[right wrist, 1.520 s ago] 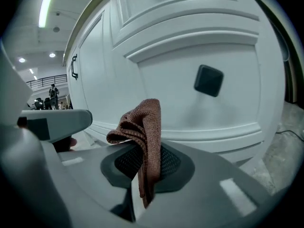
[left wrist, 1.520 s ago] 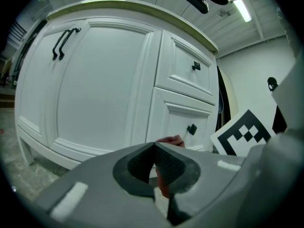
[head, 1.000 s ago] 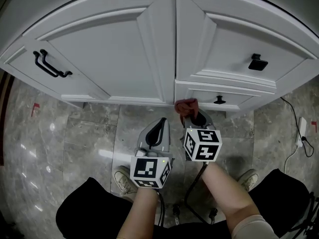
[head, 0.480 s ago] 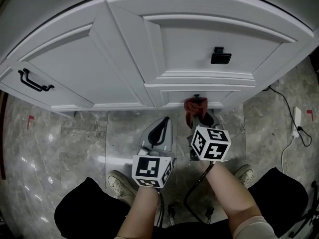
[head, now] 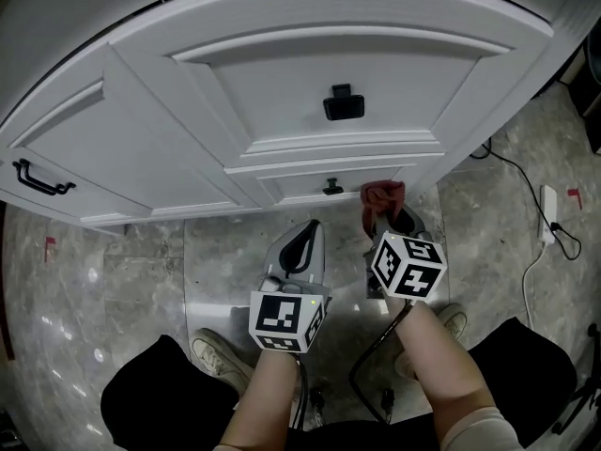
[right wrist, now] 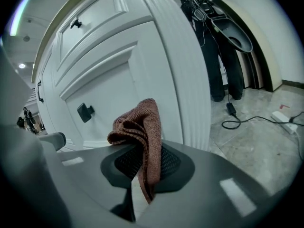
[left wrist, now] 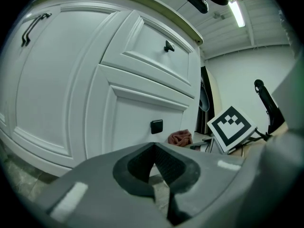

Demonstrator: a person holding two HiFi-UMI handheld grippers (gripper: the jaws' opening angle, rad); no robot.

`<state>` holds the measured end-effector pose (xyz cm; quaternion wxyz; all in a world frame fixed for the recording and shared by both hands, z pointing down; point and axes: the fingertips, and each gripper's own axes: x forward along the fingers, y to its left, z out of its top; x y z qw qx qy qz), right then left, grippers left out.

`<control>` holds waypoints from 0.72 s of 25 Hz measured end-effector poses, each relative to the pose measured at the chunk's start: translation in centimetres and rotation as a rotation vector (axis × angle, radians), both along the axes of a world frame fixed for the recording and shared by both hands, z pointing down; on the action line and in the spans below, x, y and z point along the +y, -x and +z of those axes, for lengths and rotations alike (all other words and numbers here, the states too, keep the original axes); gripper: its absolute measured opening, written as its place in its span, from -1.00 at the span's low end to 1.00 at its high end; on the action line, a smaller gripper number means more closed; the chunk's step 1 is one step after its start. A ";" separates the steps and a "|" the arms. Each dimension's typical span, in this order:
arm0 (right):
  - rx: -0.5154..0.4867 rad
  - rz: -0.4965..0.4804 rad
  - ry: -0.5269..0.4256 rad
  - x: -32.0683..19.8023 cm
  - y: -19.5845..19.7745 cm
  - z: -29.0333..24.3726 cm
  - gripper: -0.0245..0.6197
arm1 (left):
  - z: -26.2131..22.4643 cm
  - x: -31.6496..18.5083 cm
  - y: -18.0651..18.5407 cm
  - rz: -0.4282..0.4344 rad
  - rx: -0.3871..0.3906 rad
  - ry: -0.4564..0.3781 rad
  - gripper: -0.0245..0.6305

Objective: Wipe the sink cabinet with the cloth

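The white sink cabinet [head: 282,73] curves across the top of the head view, with a black square knob [head: 344,102] on a drawer and a small knob [head: 332,188] on the low panel. The reddish-brown cloth [head: 383,195] is held against the cabinet's bottom right edge, just right of the small knob. My right gripper [head: 384,212] is shut on the cloth [right wrist: 140,127], which sticks up from the jaws of that gripper [right wrist: 142,158]. My left gripper [head: 304,241] hovers over the floor short of the cabinet, shut with nothing in it [left wrist: 153,148].
A black bar handle [head: 38,178] sits on the far left door. A power strip [head: 549,214] and cable [head: 507,169] lie on the marble floor at right. The person's shoes [head: 214,348] stand below the grippers. Dark gear [right wrist: 223,46] leans on the wall beyond the cabinet's end.
My right gripper has carried the cloth rightward along the cabinet's bottom, from left of the small knob to right of it. The left gripper kept its pose beside it.
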<state>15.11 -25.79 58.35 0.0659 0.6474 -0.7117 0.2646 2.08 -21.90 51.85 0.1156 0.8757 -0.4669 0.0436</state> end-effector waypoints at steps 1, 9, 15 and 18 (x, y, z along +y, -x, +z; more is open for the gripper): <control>0.003 0.007 0.001 0.1 -0.5 0.0 -0.67 | 0.0 0.0 -0.3 0.002 0.002 0.001 -0.93; 0.032 0.043 0.008 0.6 -2.8 0.3 -0.68 | 0.0 0.1 -2.1 0.030 0.007 0.001 -0.93; 0.008 0.023 -0.007 1.8 -3.1 -0.6 -0.68 | -1.0 0.3 -1.7 0.028 0.003 -0.014 -0.93; 0.037 0.002 -0.039 2.7 -2.3 -2.0 -0.68 | -2.6 1.0 -1.3 0.021 0.000 -0.046 -0.93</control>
